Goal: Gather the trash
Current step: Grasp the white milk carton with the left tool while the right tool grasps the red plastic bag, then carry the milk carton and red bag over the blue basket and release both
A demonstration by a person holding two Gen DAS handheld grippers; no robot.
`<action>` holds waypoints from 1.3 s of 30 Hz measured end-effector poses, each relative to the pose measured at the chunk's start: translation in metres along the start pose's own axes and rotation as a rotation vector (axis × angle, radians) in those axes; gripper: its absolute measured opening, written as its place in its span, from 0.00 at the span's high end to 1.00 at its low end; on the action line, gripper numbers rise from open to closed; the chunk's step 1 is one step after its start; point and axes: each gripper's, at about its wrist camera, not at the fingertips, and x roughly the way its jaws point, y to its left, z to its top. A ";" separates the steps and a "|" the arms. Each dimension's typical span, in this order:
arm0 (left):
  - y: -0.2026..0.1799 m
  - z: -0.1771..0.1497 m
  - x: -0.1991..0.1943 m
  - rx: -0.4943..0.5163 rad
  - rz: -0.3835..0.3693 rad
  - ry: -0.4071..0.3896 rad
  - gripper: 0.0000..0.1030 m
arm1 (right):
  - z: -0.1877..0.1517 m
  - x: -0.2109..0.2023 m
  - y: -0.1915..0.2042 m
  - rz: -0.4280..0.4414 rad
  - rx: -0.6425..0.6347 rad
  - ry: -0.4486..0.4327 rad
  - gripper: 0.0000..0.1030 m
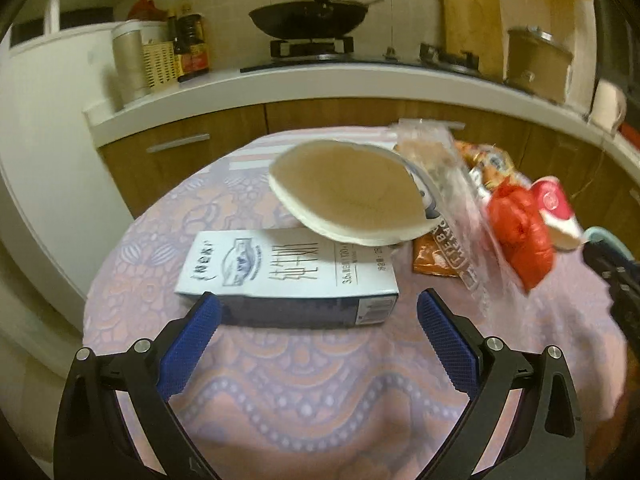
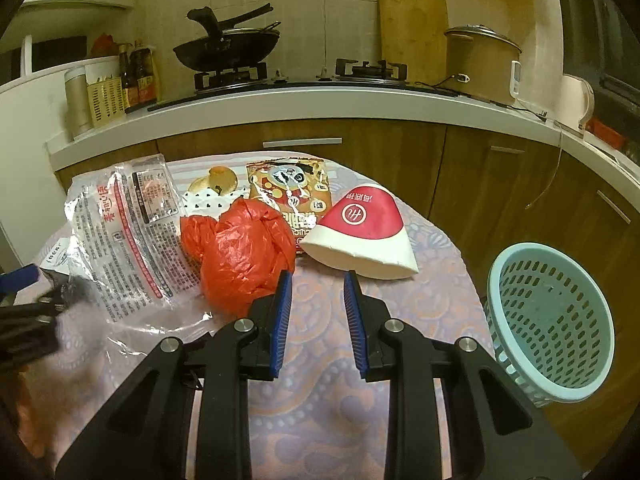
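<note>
With the left gripper spread wide at the near milk carton and the right gripper narrowed on nothing beside the red plastic bag, either could shove trash away from the basket at right.

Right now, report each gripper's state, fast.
Left gripper: open wide, empty, just short of the milk carton.
Right gripper: open with a narrow gap, nothing between the pads, beside the red plastic bag.
</note>
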 end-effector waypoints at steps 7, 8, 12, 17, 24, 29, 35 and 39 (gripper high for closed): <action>0.012 -0.006 0.006 0.003 0.060 0.055 0.12 | 0.000 -0.001 0.003 0.001 -0.012 -0.003 0.77; 0.018 -0.007 0.003 0.000 0.074 0.054 0.12 | 0.000 -0.001 0.003 0.002 -0.012 -0.004 0.77; 0.060 -0.016 -0.011 -0.068 0.126 0.060 0.12 | -0.001 -0.002 0.004 0.002 -0.019 -0.009 0.77; 0.110 -0.023 -0.020 -0.162 0.200 0.077 0.14 | -0.001 -0.003 0.006 0.003 -0.029 -0.010 0.77; 0.092 -0.006 -0.020 -0.197 0.040 0.073 0.10 | 0.005 -0.007 0.015 0.088 -0.069 -0.001 0.77; 0.077 0.003 0.020 -0.211 0.115 0.143 0.23 | 0.006 -0.014 0.035 0.211 -0.155 0.016 0.76; 0.082 -0.003 0.025 -0.251 0.119 0.130 0.46 | 0.018 0.004 0.020 0.204 -0.107 0.073 0.43; 0.088 -0.004 0.011 -0.276 0.136 0.085 0.48 | 0.022 0.027 0.025 0.224 -0.098 0.149 0.43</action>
